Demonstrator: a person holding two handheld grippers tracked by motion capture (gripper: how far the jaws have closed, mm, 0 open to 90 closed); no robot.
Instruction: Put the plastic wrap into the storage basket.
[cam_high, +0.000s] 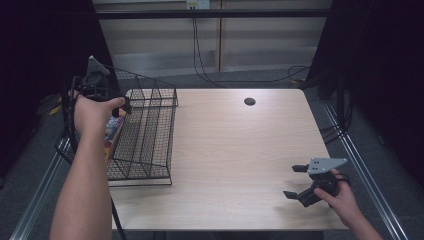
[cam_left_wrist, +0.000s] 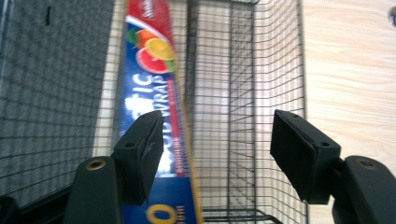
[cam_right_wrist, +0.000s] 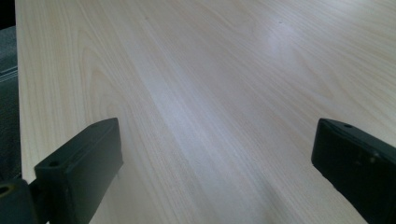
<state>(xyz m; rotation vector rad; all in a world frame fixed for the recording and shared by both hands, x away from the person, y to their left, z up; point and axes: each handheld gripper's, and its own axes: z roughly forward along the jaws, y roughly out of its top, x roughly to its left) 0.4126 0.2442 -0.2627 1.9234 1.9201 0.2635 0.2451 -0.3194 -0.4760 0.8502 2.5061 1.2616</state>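
Black jaws of the left hand-held gripper (cam_left_wrist: 215, 158) frame the nearest part of its own view, standing apart with nothing pressed between them; the wrap box (cam_left_wrist: 156, 116) lies just beyond and below its left jaw, inside the wire basket (cam_left_wrist: 261, 93). From the high view that hand-held gripper (cam_high: 122, 106) sits over the basket's (cam_high: 150, 145) left compartment, with a strip of the box (cam_high: 112, 129) showing beneath the hand (cam_high: 92, 112), along the basket's left wall. Judging by this, the step in hand is the release: the box looks set down in the basket and the pads no longer grip it. The next move probably calls for lifting the left hand-held gripper straight clear of the wire walls without catching the mesh or dragging the box along. Far off to its right, the right hand-held gripper (cam_high: 299, 182) rests low over the bare surface (cam_high: 235, 150), its jaws wide apart and holding nothing, as its own view (cam_right_wrist: 215, 172) confirms over plain wood (cam_right_wrist: 210, 70).
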